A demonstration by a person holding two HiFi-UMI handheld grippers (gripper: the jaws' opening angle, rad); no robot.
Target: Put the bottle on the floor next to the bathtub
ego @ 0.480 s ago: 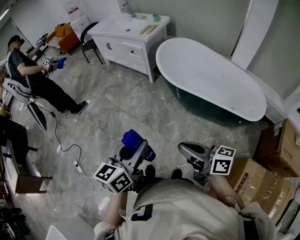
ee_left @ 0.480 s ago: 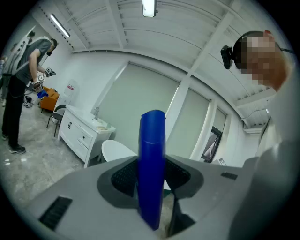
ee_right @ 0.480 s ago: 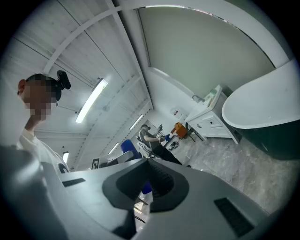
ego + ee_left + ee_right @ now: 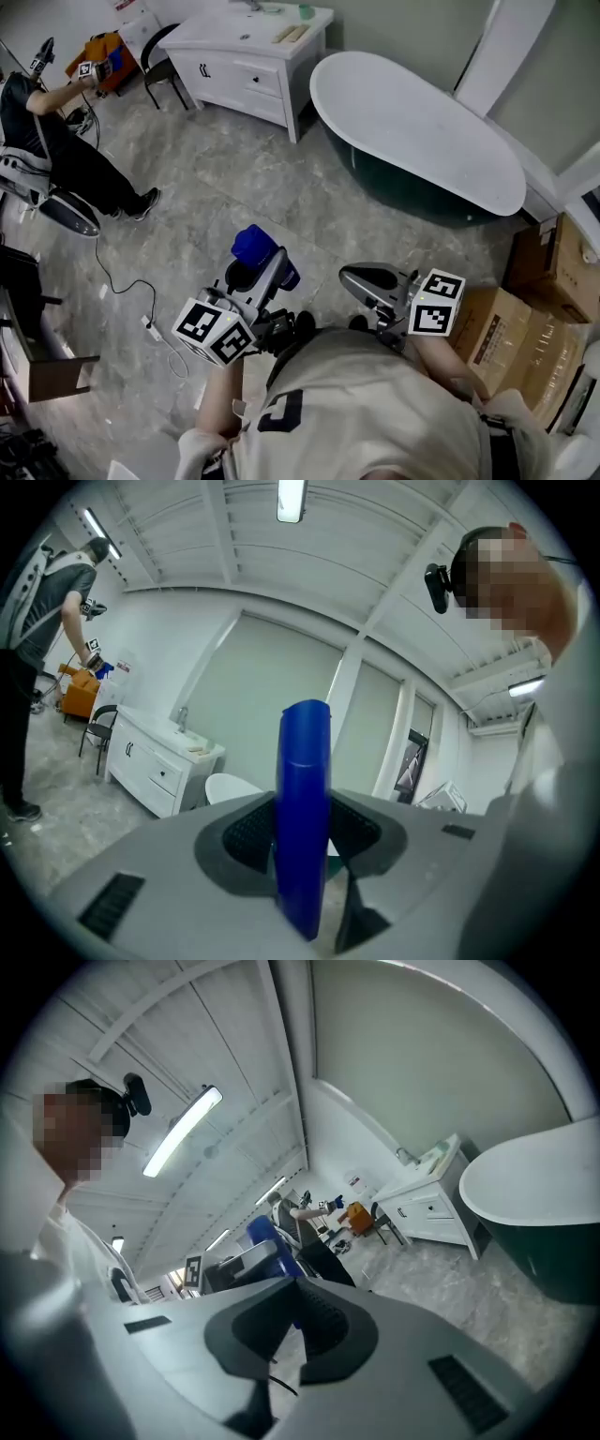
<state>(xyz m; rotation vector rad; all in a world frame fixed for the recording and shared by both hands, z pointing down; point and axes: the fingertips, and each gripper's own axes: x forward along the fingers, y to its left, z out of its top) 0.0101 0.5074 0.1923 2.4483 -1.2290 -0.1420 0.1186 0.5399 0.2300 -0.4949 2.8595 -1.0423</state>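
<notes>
Head view: the left tongs (image 4: 251,274) are seen held above the grey marbled floor (image 4: 234,178), pinched on a blue plastic bottle (image 4: 254,246) whose top rises clear of the jaws. The bottle is carried in the air, well apart from the white oval bathtub with a dark green outer wall (image 4: 403,192), which is recorded at upper right. The right tongs (image 4: 359,278) are held beside the left, tips pressed together, nothing carried. A white vanity cabinet with a basin (image 4: 246,58) is noted left of the tub's near end, with a black chair (image 4: 161,56) beside it. A person in dark clothes (image 4: 42,131) is seen at the left edge, brown cardboard boxes (image 4: 539,314) at lower right, and a black cable with a white plug (image 4: 150,328) lying on the floor

Left gripper view: the bottle (image 4: 302,771) is seen upright between the two dark pads, both of which are pressed against its sides. The bathtub (image 4: 225,785) and the vanity cabinet (image 4: 159,761) are visible behind it

Right gripper view: the jaws are seen closed tip to tip, with nothing between them. Past the tips the left tongs and the bottle (image 4: 262,1234) are visible. The bathtub (image 4: 534,1194) is recorded at the right edge, the vanity cabinet (image 4: 427,1199) just beyond it
</notes>
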